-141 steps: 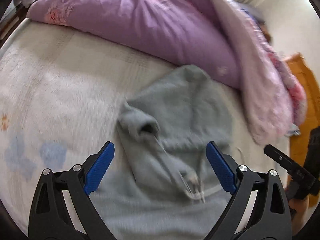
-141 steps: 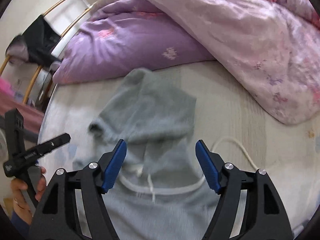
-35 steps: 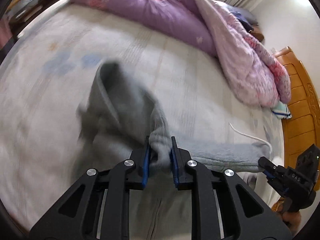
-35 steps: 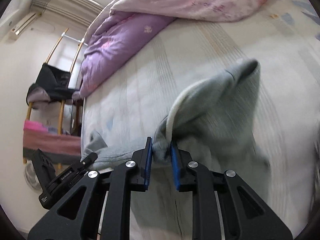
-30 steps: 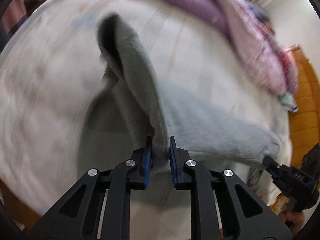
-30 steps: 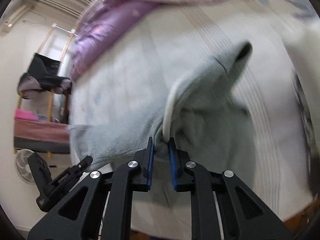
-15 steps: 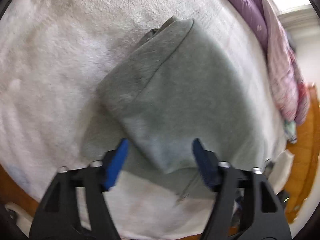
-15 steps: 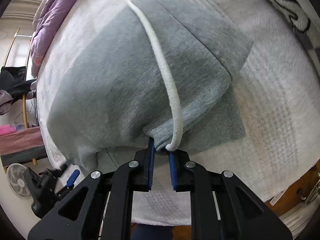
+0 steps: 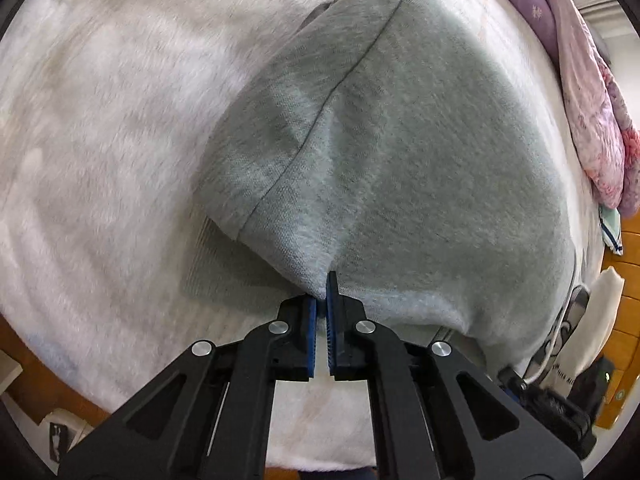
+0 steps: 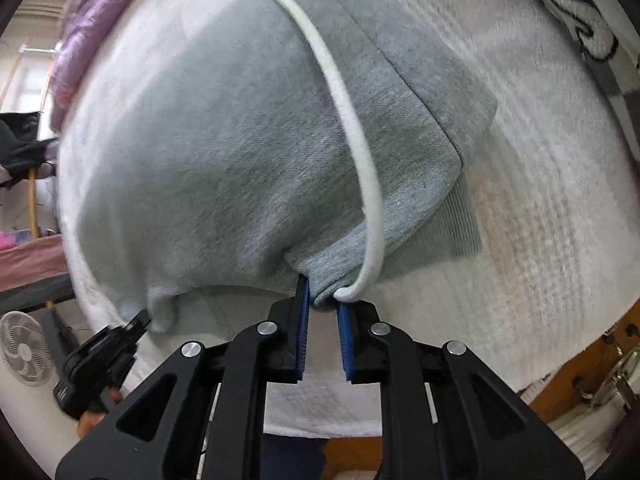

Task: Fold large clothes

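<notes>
Hoodie (image 9: 420, 152) — grey, folded; no legible writing.

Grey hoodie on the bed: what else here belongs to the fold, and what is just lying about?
Job: grey hoodie, its white drawstring, left gripper, right gripper, both pinching its near edge.
Lying about: purple duvet, fan, patterned cloth.

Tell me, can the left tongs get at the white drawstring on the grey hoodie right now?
Probably not directly. The white drawstring runs down to the right tongs, at the hoodie's far edge, while the left tongs are shut on the hoodie's near fold.
</notes>
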The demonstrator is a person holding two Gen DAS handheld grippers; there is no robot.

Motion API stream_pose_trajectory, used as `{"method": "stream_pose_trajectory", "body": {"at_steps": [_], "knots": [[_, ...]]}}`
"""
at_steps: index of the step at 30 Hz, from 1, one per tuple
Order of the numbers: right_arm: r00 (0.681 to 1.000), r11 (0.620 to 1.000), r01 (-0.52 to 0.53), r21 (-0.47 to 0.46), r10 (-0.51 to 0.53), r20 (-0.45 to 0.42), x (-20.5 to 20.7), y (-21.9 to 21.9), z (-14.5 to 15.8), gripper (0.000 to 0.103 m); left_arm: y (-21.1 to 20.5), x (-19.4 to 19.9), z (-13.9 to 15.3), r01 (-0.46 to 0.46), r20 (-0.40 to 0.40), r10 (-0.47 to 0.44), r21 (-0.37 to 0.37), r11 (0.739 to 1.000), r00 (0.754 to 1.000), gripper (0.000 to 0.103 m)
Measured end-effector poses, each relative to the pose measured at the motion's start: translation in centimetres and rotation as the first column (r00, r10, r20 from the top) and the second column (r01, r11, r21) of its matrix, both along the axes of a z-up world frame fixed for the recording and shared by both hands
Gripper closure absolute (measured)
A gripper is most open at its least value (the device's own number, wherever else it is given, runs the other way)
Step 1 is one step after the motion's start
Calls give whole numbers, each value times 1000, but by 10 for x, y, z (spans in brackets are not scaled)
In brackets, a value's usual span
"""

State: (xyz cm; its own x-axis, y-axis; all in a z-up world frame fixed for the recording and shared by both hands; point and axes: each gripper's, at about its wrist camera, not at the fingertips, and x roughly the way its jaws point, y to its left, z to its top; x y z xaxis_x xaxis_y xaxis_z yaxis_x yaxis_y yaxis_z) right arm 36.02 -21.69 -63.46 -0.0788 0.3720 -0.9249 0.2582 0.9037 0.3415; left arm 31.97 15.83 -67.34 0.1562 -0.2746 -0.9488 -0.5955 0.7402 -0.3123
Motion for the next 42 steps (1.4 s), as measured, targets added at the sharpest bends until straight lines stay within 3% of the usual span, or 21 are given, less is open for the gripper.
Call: {"method": "stream_pose_trajectory", "body": {"at_steps": [3, 6, 7, 8, 9, 10, 11, 13, 15, 16, 18, 21, 23, 29, 32, 33, 36, 37, 40, 42], "knots": [[1000, 1000, -3, -9, 3, -22, 7, 0, -6, 87, 6, 8, -3, -32, -3, 31, -27, 999, 1000, 96], [999, 999, -15, -34, 14, -32, 9, 0, 14, 70, 15, 10, 7, -55, 39, 59, -79, 995, 998, 86], [999, 999, -30, -42, 29, -36, 9, 1, 26, 69, 22, 8, 14, -42, 60, 47, -77, 996, 997, 76], [998, 997, -58, -43, 56, -31, 10, 5, 39, 69, 33, 4, 24, -39, 81, 43, -55, 998, 996, 60], [996, 995, -88, -42, 87, -11, 12, 11, 52, 69, 41, -1, 28, -45, 107, 49, -35, 998, 993, 51], [989, 990, -134, -30, 136, 52, 17, 24, 74, 69, 50, -3, 35, -57, 135, 58, -11, 998, 989, 39], [980, 985, -169, -23, 171, 103, 22, 35, 86, 72, 58, -4, 37, -63, 146, 62, 7, 998, 987, 39], [938, 967, -252, -22, 250, 240, 38, 68, 108, 87, 71, -4, 33, -72, 140, 71, 3, 997, 988, 39], [888, 949, -310, -51, 308, 342, 59, 101, 110, 96, 77, -8, 25, -112, 118, 111, 10, 994, 987, 39], [863, 939, -332, -92, 342, 373, 73, 122, 101, 101, 79, -13, 21, -131, 106, 130, 3, 991, 986, 38], [847, 919, -358, -164, 393, 358, 95, 149, 74, 102, 85, -19, 10, -133, 71, 134, -18, 991, 988, 38], [865, 899, -378, -221, 428, 264, 106, 165, 17, 102, 76, -21, 0, -90, 43, 90, -13, 996, 995, 38], [880, 912, -359, -200, 402, 253, 115, 161, -1, 102, 67, -18, -9, -69, 35, 70, -23, 997, 997, 38], [902, 927, -356, -117, 374, 216, 87, 139, 24, 102, 70, -19, -10, -35, 58, 38, -46, 998, 998, 39], [900, 912, -387, -138, 406, 158, 57, 137, 10, 103, 69, -19, -11, -13, 65, 16, -54, 998, 998, 43], [915, 918, -374, -132, 388, 106, 50, 129, -15, 102, 69, -21, -12, 2, 66, 2, -51, 999, 998, 45], [947, 952, -295, -77, 303, 112, 51, 115, -27, 103, 71, -26, -14, 29, 63, -25, -56, 998, 998, 64], [940, 946, -310, -94, 320, 116, 52, 117, -23, 103, 72, -26, -14, 41, 74, -36, -75, 996, 997, 76], [916, 923, -357, -147, 376, 141, 47, 124, -13, 103, 60, -24, -19, 97, 81, -90, -84, 992, 993, 94], [898, 909, -375, -181, 405, 175, 42, 128, 0, 100, 64, -24, -16, 84, 91, -76, -93, 992, 993, 96]]}}
